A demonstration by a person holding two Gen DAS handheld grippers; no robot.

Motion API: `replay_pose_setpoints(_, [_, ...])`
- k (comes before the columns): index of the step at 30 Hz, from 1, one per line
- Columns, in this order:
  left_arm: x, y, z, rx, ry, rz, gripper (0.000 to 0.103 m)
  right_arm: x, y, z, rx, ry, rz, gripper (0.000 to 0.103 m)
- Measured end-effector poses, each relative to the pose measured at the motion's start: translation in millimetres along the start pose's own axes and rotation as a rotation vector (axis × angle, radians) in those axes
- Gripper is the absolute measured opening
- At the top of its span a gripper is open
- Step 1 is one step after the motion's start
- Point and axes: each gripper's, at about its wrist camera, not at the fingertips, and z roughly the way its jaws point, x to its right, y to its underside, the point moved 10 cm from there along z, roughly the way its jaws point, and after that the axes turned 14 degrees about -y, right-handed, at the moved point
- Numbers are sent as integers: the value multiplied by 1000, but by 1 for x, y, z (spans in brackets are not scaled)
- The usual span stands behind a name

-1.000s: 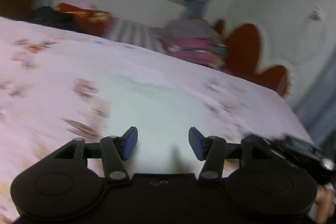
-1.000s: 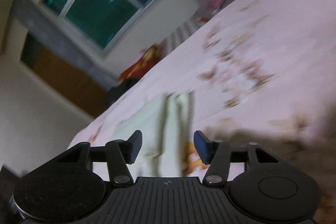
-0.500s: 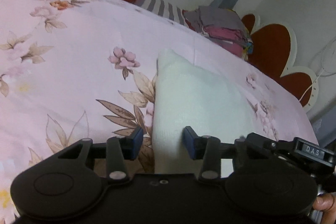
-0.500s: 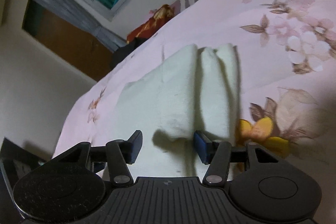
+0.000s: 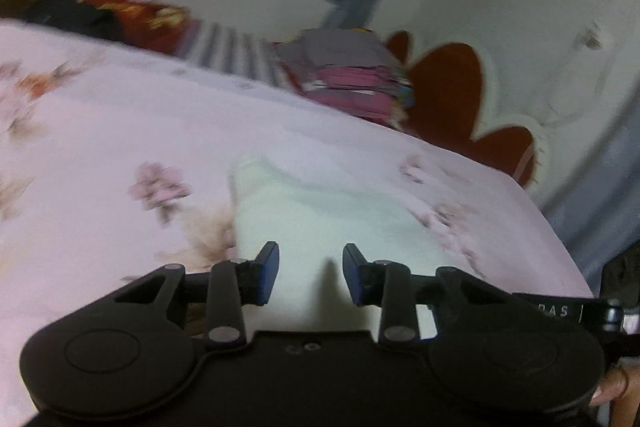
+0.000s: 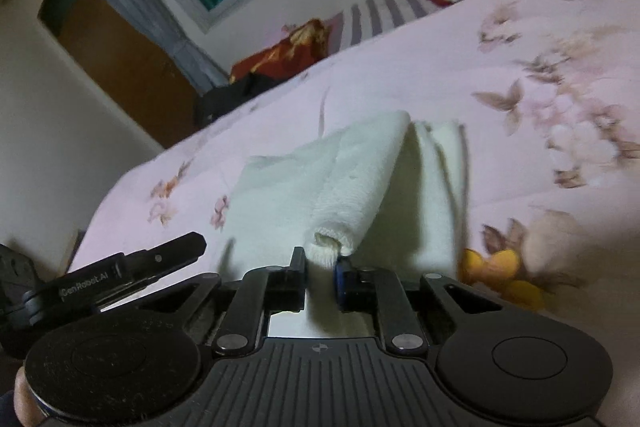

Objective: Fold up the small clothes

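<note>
Left wrist view, from the left side across: the pink floral bedsheet (image 5: 100,155) fills the near ground, and the white garment (image 5: 320,211) lies flat on it, reaching under and ahead of the left gripper (image 5: 310,273). Its fingers (image 5: 267,273) have just been closing, yet they stand apart over the cloth with a clear gap, gripping nothing that can be seen. Further right sit a stack of folded clothes (image 5: 352,79) at the far edge of the bed and a red flower-shaped headboard (image 5: 452,95) against the wall. This picture is blurred.

The right wrist view shows what the other does not: the garment (image 6: 360,179) bunched into upright folds, and one rolled, hemmed edge pinched between the fingers (image 6: 298,267) of the right gripper (image 6: 320,269), which have just been closing and now clench that edge. At its left edge the tip of the left gripper (image 6: 160,263) reaches in beside the cloth.
</note>
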Motion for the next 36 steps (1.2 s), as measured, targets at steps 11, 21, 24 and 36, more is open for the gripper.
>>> replay_pose_setpoints(11, [23,25,27,-103,-9,119,33,35,10,-18,14,35,103,13])
replay_pose_setpoints(21, [17,-18,31,-14,5,144,33,27,-33,-57,96,132,-37,45])
replay_pose_setpoints(24, [19,-34,50,-12,7,152,33,17,-59,-25,60,106,-93,30])
replay_pose_setpoints(36, [34,-24,108,-94,60,90,32,75,-55,36,-134,292,-124,30])
